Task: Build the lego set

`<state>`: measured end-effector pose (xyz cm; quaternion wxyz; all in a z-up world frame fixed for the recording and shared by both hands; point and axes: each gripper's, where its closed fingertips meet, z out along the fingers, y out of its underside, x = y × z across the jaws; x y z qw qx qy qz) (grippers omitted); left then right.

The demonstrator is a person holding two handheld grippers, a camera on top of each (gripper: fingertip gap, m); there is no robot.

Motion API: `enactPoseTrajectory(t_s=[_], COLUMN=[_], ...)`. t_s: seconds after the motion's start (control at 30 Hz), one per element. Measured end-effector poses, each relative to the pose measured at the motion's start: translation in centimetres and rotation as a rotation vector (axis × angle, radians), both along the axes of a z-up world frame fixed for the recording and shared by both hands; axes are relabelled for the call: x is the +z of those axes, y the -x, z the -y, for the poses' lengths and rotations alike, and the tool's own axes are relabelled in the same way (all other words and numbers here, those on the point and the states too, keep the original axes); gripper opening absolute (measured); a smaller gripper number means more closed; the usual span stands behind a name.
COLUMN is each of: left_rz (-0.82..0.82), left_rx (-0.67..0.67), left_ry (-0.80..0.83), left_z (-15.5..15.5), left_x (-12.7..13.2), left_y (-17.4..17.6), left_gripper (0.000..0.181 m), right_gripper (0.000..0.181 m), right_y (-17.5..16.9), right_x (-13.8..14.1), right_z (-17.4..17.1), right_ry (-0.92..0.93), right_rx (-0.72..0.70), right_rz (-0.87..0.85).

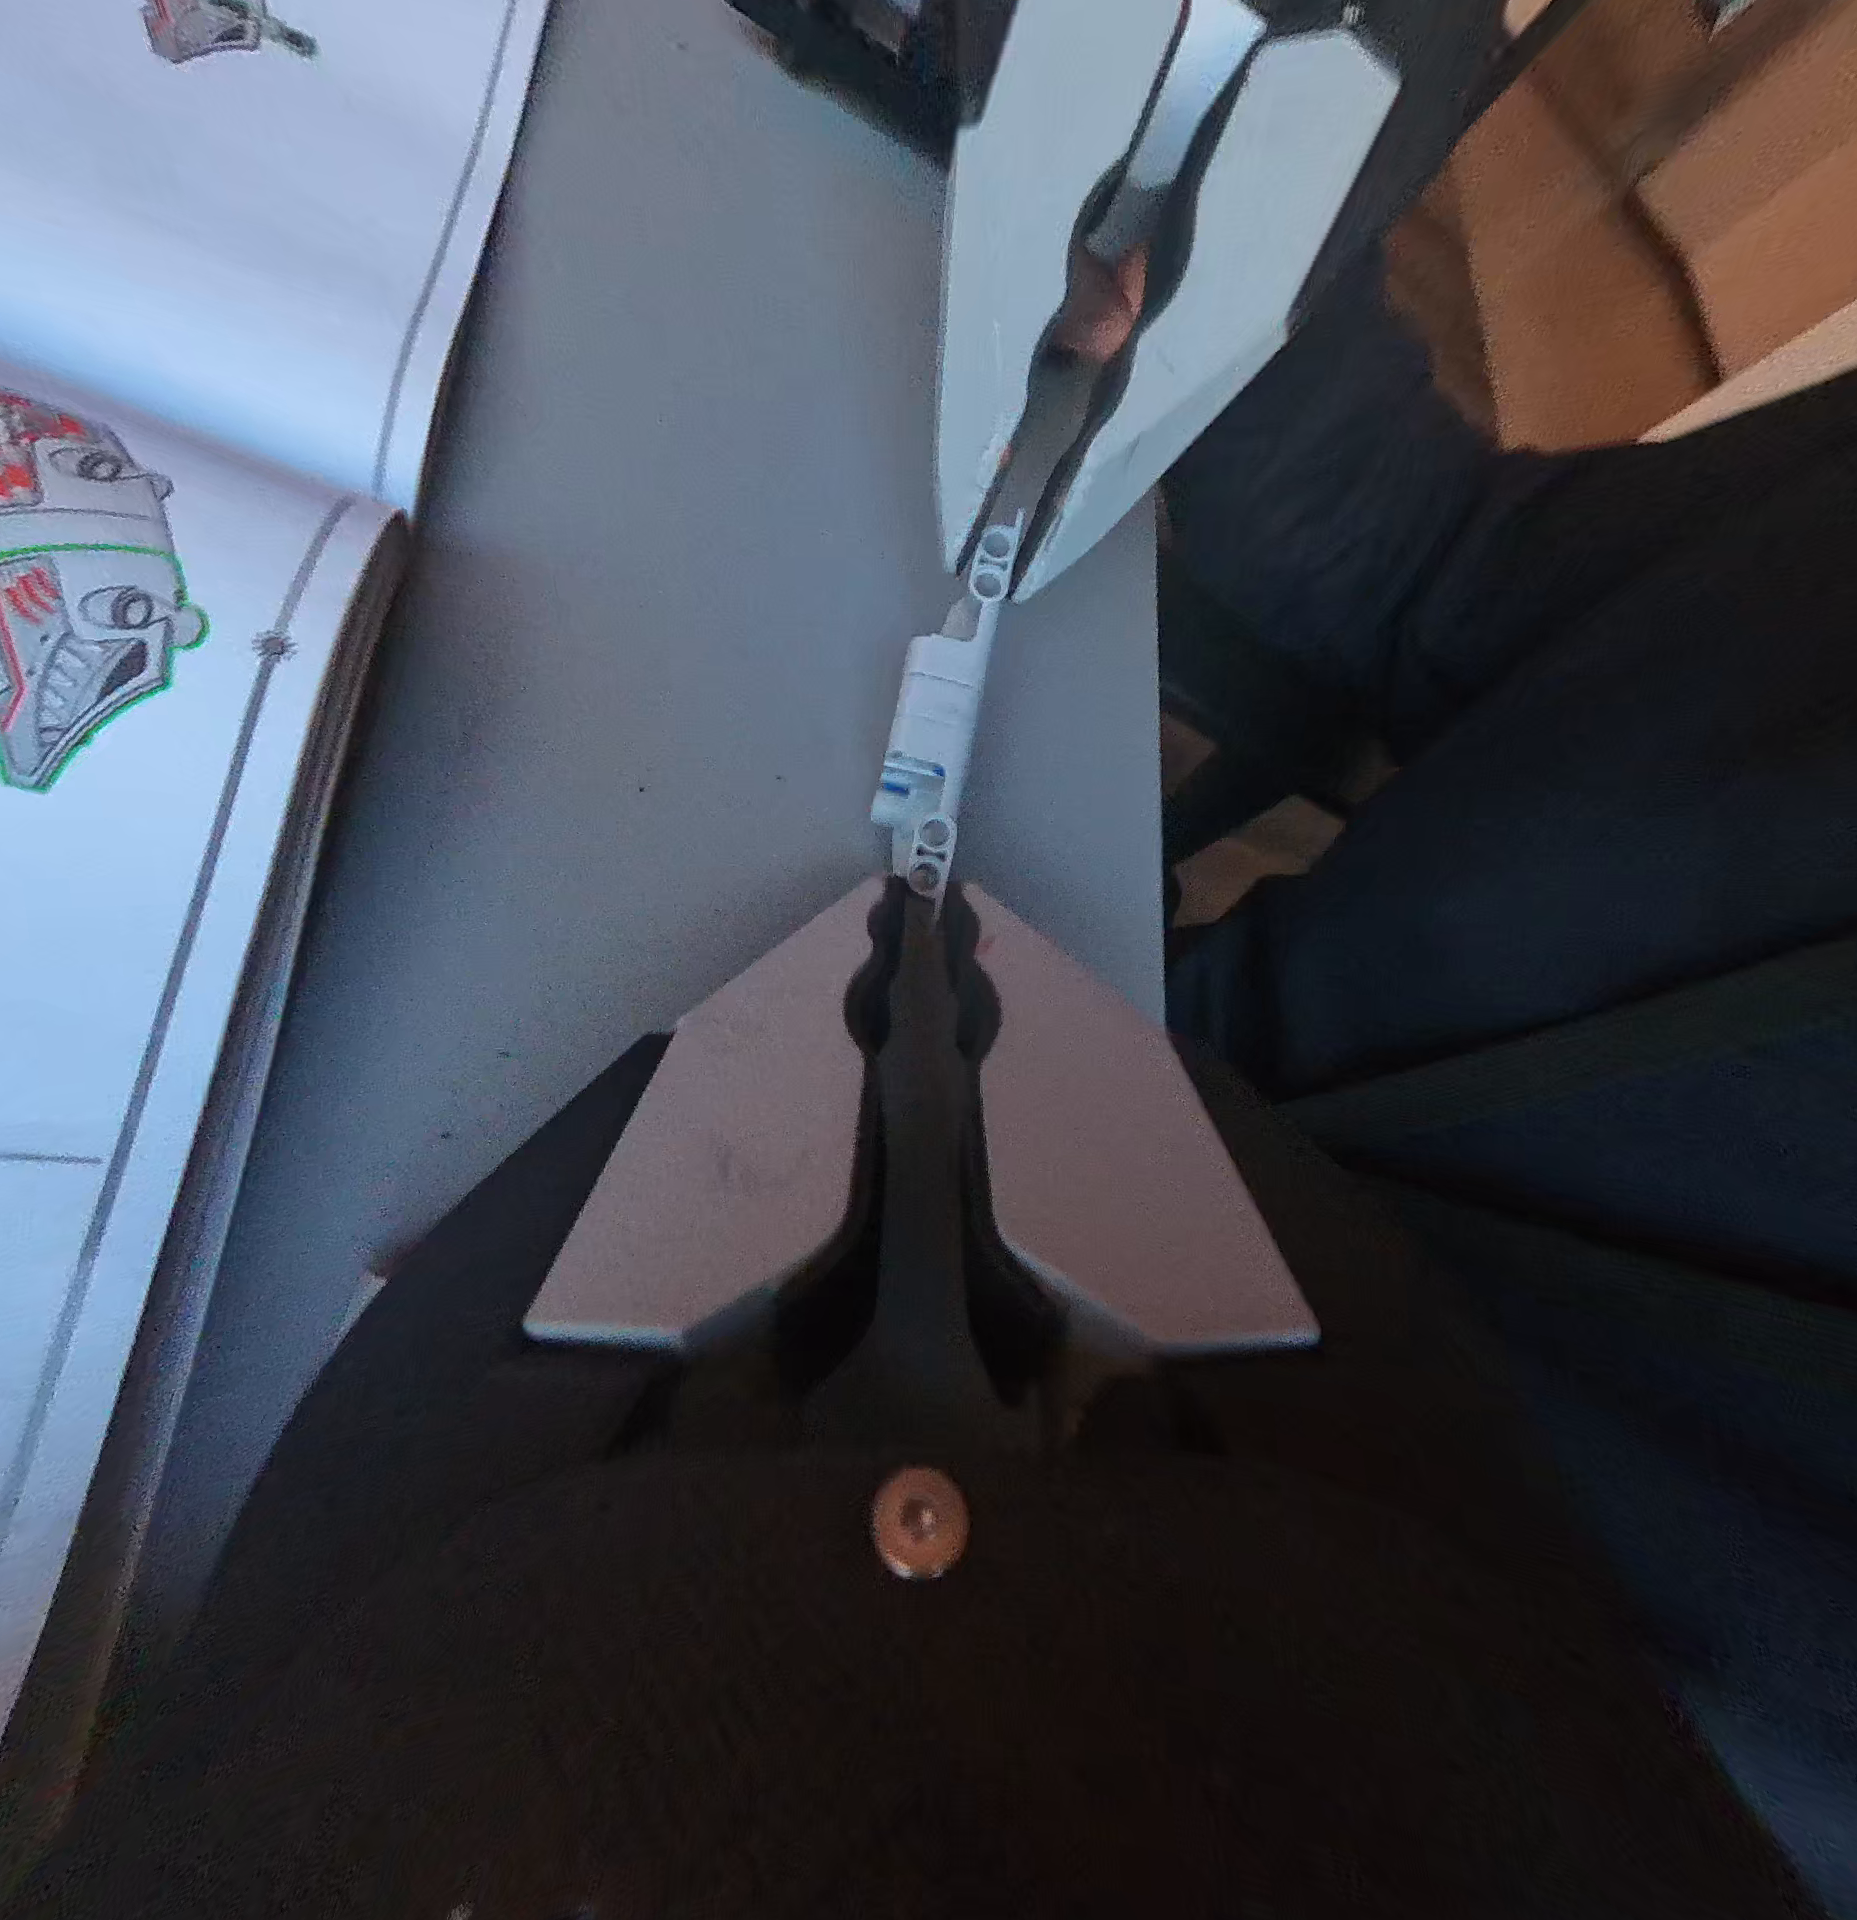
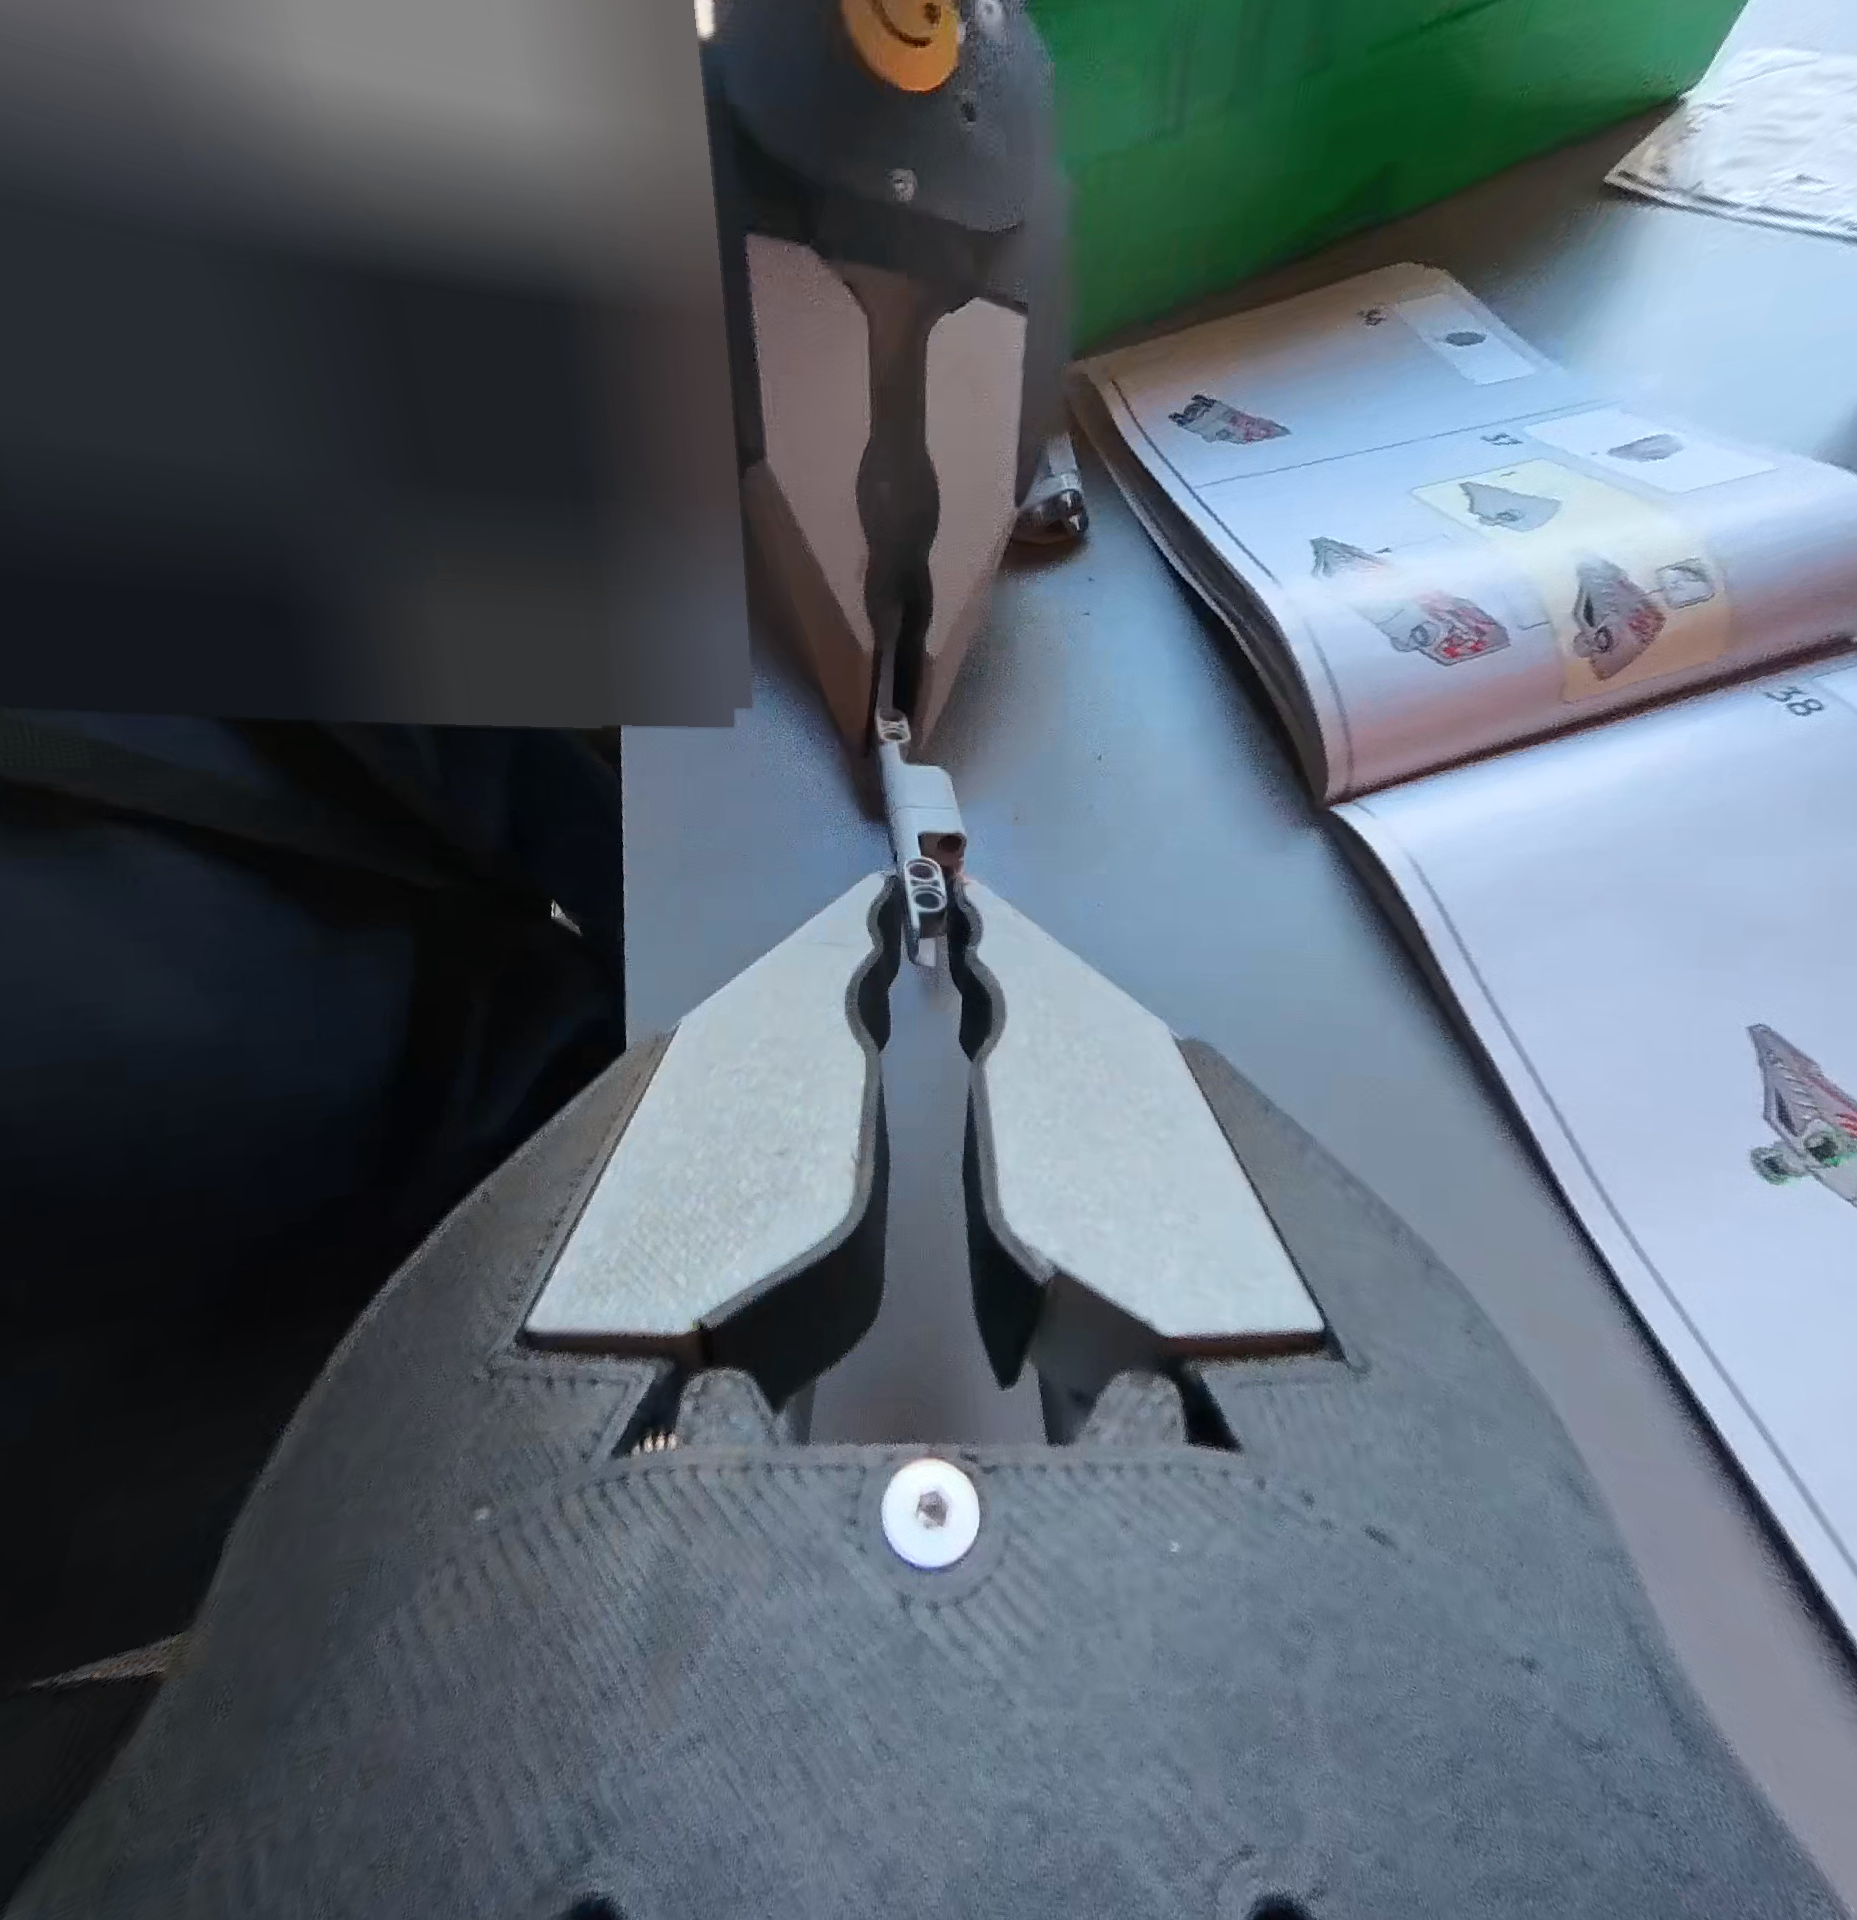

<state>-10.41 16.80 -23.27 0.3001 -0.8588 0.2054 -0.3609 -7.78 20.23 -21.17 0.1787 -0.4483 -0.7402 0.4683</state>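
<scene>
The grey table (image 1: 695,520) fills the middle of both views, its edge running beside a person's dark clothing (image 1: 1526,935). An open instruction booklet (image 2: 1526,540) lies flat on the table, to the left in the left wrist view and to the right in the right wrist view, its pages showing printed pictures of the model. Behind it in the right wrist view stands a green box (image 2: 1319,135), with a flat plastic bag (image 2: 1776,145) near the far right corner. Brown cardboard boxes (image 1: 1630,229) sit on the floor past the table edge in the left wrist view.

The two grippers face each other tip to tip above the table, near its edge. The left gripper (image 1: 919,894) has its fingers pressed together on one end of a small grey lego assembly (image 1: 939,717). The right gripper (image 2: 929,914) pinches the opposite end of the same piece, its jaws narrowed at the tips around it while a gap shows farther back between the fingers.

The lego assembly hangs in the air between both tips, clear of the table. It is a thin grey beam with round holes at each end and a blockier light part in its middle, with a trace of blue on it in the left wrist view.

A small dark and silver piece (image 2: 1054,499) lies on the table just beside the booklet's near corner; what it is cannot be told.
</scene>
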Motion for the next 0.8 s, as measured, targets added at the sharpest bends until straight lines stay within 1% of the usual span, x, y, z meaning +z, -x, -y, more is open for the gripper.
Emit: enactPoseTrajectory(t_s=[0.1,0.17,0.27,0.5,0.6,0.67,0.73,0.8], left_rz=[0.021,0.0,-0.02,-0.019,-0.045,-0.083,-0.122,-0.155], left_rx=[0.025,0.026,0.02,0.023,0.01,-0.006,-0.053,-0.072], left_ry=[-0.002,-0.007,-0.016,-0.06,-0.126,-0.199,-0.299,-0.414], left_z=[-0.3,-0.3,-0.2,-0.3,-0.1,0.0,0.5,0.8], left_x=[0.2,0.1,0.0,0.5,1.0,1.5,2.4,3.4], left_y=[0.3,0.3,0.2,0.2,0.1,-0.1,-0.6,-1.0], left_gripper=[0.007,0.018,0.021,0.027,0.03,0.032,0.037,0.036], right_gripper=[0.005,0.005,0.006,0.011,0.016,0.018,0.021,0.028], right_y=[0.2,0.3,0.4,0.5,0.6,0.7,0.8,1.1], right_x=[-0.6,-0.9,-1.3,-0.8,-1.0,-1.1,-0.9,-0.4], right_z=[-0.4,-0.4,-0.5,-1.0,-1.2,-1.3,-1.5,-1.9], right_ry=[0.007,0.008,0.013,-0.046,-0.1,-0.156,-0.221,-0.299], right_rx=[-0.027,-0.03,-0.033,-0.064,-0.078,-0.086,-0.104,-0.132], right_rz=[0.052,0.074,0.108,0.031,0.019,-0.003,-0.044,-0.109])
